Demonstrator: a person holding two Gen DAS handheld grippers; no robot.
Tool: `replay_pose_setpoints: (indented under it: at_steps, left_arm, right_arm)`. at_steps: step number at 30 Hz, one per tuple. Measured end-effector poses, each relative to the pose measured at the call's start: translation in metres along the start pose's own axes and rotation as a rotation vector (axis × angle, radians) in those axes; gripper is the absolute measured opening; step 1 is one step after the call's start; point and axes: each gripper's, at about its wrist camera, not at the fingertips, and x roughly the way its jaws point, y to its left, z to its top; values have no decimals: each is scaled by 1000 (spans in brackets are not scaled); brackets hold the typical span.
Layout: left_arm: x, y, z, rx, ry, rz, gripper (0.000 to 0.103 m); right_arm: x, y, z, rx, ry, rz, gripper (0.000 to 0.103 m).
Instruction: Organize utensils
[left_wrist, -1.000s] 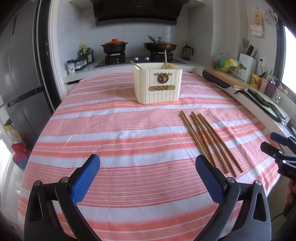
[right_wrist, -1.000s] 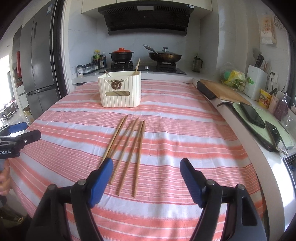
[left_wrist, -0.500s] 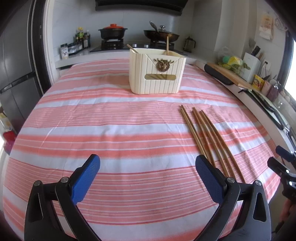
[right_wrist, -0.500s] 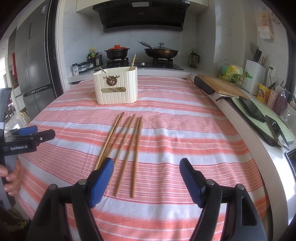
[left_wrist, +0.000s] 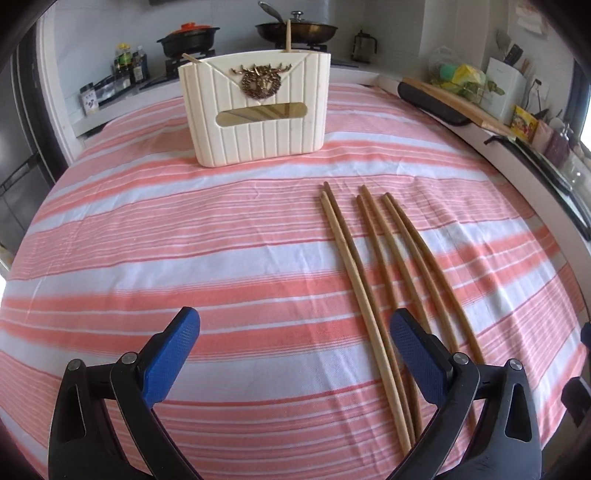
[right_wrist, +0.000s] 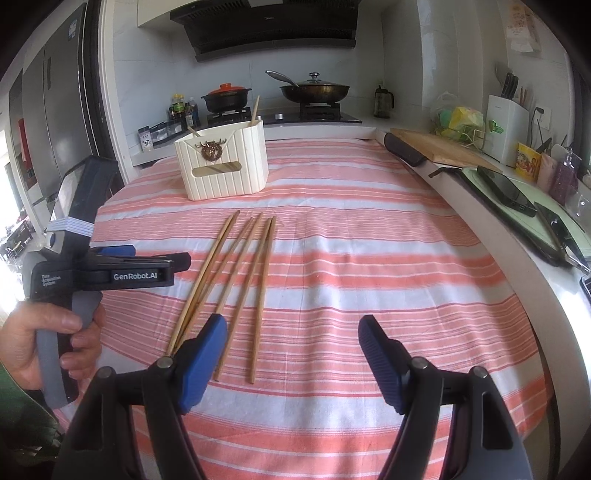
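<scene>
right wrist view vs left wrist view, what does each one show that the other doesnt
Only the right wrist view shows the person's hand holding the left gripper from the side, the range hood, and the phone on the counter.

Only the left wrist view shows the left gripper's open blue pads from behind.

Both show the cream utensil holder with a few sticks in it, the loose chopsticks on the striped tablecloth, and the lidded pan.

Long slim brown wooden chopsticks (left_wrist: 373, 258) lying flat, side by side, near-parallel on the striped table (left_wrist: 184, 240), cream ribbed plastic utensil holder (left_wrist: 258, 107) upright beyond them, two sticks inside
</scene>
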Motion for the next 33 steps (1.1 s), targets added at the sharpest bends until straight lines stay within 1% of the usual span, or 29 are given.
replay_pose_setpoints:
  at_steps: [3,6,11,13,15,16,17,18,20,21,22,23,24,25,26,27,28,30,32,33]
  left_arm:
    - [9,-7,-2,27,19,54,102]
    - [14,-5,-4,21,33,69,102]
    - [16,5,-5,-10,53,38,102]
    - [18,5,-4,-5,63,20,101]
    - [19,5,-1,12,61,6,98]
    - [19,3,0,25,57,-4,88]
    - [19,1,0,37,57,-13,81]
    - [19,-1,0,48,53,-13,79]
    - [18,-3,0,60,42,-15,69]
    - [17,-3,0,63,38,-14,67]
    - [17,-2,1,65,35,-9,59]
    - [16,0,1,67,31,-2,48]
    - [16,2,1,67,25,7,40]
    - [15,5,1,66,22,16,27]
    - [15,10,1,61,23,19,17]
    - [15,15,1,52,23,12,13]
    - [14,22,1,40,27,2,10]
    - [11,34,-1,20,31,5,9]
    - [8,47,-5,6,36,34,8]
    - [7,55,-8,-9,41,34,8]
  right_arm:
    - [-2,-10,-2,20,2,-9,75]
    - [-4,-16,-3,30,2,-17,75]
    - [0,-15,-1,17,9,-10,75]
    - [9,-8,3,-12,31,-3,75]
    - [25,1,9,-60,70,16,74]
    - [36,6,12,-78,96,31,68]
    - [46,10,14,-87,123,50,50]
    - [57,14,18,-91,149,72,38]
    - [78,23,21,-106,205,106,36]
    - [87,27,23,-109,232,125,36]
    - [96,30,24,-116,261,147,35]
    - [103,33,25,-125,278,149,32]
    - [105,35,27,-122,267,150,27]
    - [106,37,29,-126,272,151,24]
    - [107,39,31,-130,270,133,6]
    - [109,40,33,-139,266,97,5]
    - [110,39,33,-138,262,87,5]
    - [112,34,34,-107,264,90,5]
    - [108,30,34,-102,257,65,5]
    - [107,27,34,-99,257,49,5]
